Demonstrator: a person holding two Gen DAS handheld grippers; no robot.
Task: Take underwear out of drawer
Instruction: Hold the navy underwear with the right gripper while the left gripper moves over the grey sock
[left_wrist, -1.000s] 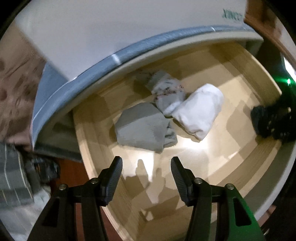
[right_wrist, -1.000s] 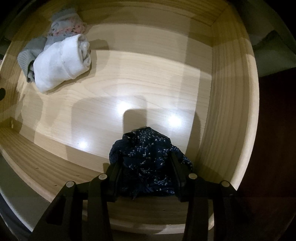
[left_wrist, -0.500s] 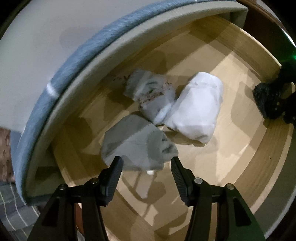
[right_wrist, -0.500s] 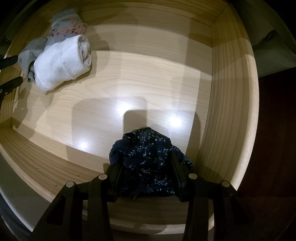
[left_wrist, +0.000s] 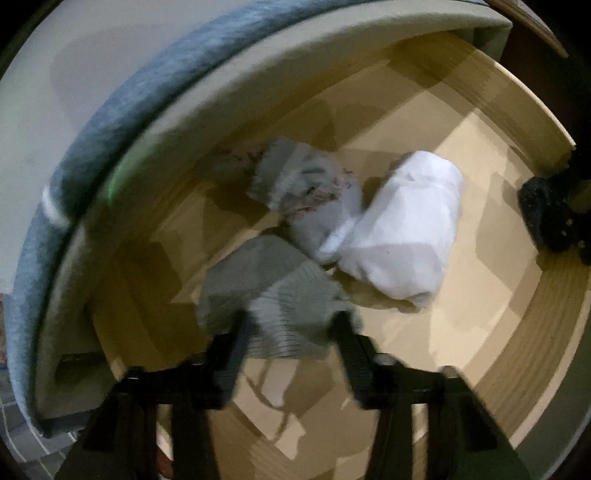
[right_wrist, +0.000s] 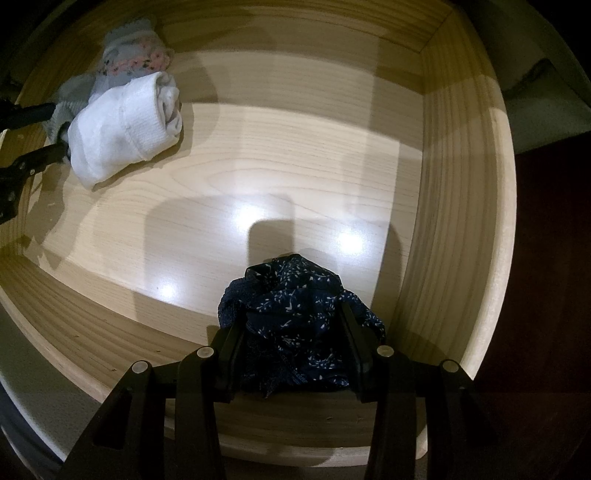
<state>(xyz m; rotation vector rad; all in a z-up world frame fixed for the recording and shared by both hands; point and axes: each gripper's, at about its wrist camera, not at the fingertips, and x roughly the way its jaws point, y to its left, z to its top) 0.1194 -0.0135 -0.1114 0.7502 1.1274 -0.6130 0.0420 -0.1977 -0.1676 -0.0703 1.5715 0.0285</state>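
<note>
Four garments in drawer (right_wrist: 461, 221): grey (left_wrist: 273, 295) between closing left gripper (left_wrist: 290, 325), white (right_wrist: 122, 129), floral (right_wrist: 133, 61), navy speckled (right_wrist: 291, 325) clamped in right gripper (right_wrist: 291, 328).

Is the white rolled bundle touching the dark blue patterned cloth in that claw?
Apart. The right wrist view shows the white bundle at the drawer's far left and the dark blue cloth in the right claw, bare wood between them.

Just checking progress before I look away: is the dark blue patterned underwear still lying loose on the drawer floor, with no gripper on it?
No, the right gripper is clamped on the dark blue underwear.
</note>
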